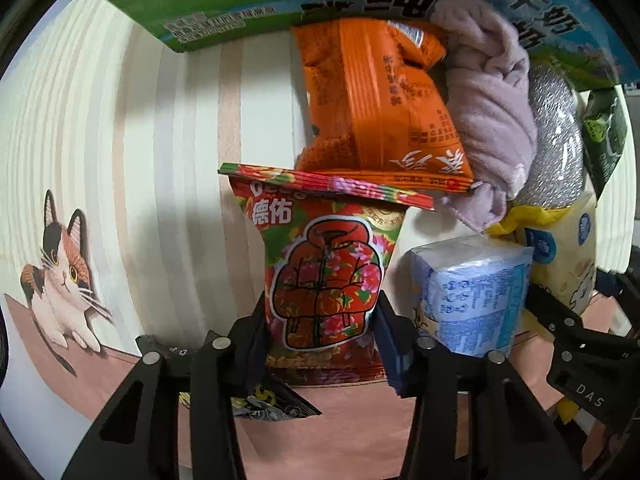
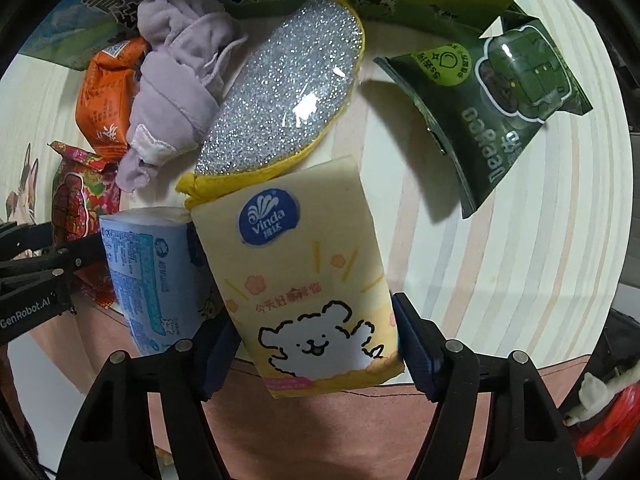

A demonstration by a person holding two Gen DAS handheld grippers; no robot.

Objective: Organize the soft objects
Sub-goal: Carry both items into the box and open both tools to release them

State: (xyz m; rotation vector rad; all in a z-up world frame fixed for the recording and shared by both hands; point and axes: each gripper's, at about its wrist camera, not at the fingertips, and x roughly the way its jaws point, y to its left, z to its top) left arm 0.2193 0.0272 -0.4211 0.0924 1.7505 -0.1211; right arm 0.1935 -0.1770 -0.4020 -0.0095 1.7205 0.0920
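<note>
My left gripper [image 1: 320, 320] points down and is shut on a red floral snack packet [image 1: 324, 280], its pads pressed against both sides. An orange packet [image 1: 376, 100] overlaps that packet's top edge. My right gripper [image 2: 316, 332] is shut on a yellow tissue pack [image 2: 304, 264] with a white dog drawing, gripping its two long sides. A blue tissue pack [image 2: 148, 272] lies against the yellow one's left side. Behind them are a silver scouring sponge [image 2: 288, 92] with yellow trim and a crumpled lilac cloth [image 2: 180, 72].
A dark green packet [image 2: 500, 100] lies apart at the right on the striped tablecloth [image 2: 520, 240]. A printed milk carton box [image 1: 240, 0] runs along the back. A dark packet [image 1: 272, 400] lies under my left gripper. A red and white object [image 2: 608, 412] sits at the lower right.
</note>
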